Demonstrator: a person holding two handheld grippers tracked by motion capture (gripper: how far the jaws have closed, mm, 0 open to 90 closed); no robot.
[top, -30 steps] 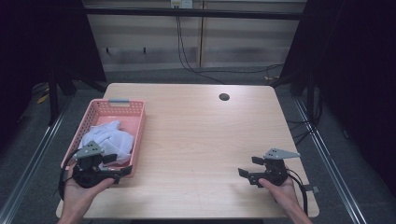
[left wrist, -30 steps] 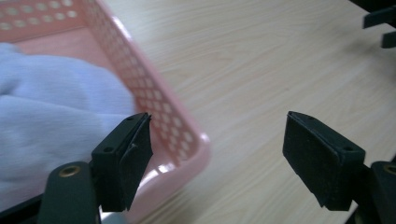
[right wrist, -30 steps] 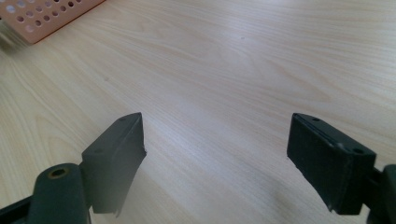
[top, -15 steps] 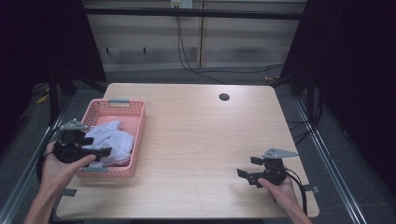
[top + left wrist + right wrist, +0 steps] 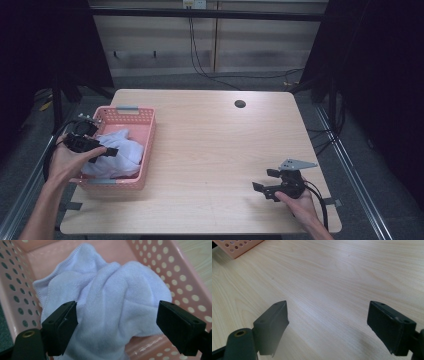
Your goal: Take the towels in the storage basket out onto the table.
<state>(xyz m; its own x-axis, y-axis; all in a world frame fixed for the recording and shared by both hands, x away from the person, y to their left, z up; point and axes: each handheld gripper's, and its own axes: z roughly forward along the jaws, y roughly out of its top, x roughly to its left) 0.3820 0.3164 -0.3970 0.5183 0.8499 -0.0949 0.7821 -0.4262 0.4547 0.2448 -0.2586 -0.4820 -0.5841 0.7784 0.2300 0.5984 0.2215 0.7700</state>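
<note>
Left tool [image 5: 102, 151] moved over basket [image 5: 129, 111], above towel [image 5: 105, 302]

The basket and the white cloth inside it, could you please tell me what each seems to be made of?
The basket looks like moulded pink plastic: smooth matte walls pierced with even round holes. The white cloth looks like soft terry or microfibre towelling, with a fuzzy nap, loose folds and a stitched hem; the exact fibre cannot be told.

Both arms are bare, with no sleeves. The left gripper [image 5: 111, 152] and the right gripper [image 5: 263, 179] are black, with blocky jaws. The right one has a grey three-cornered plate on top and a black cable.
</note>
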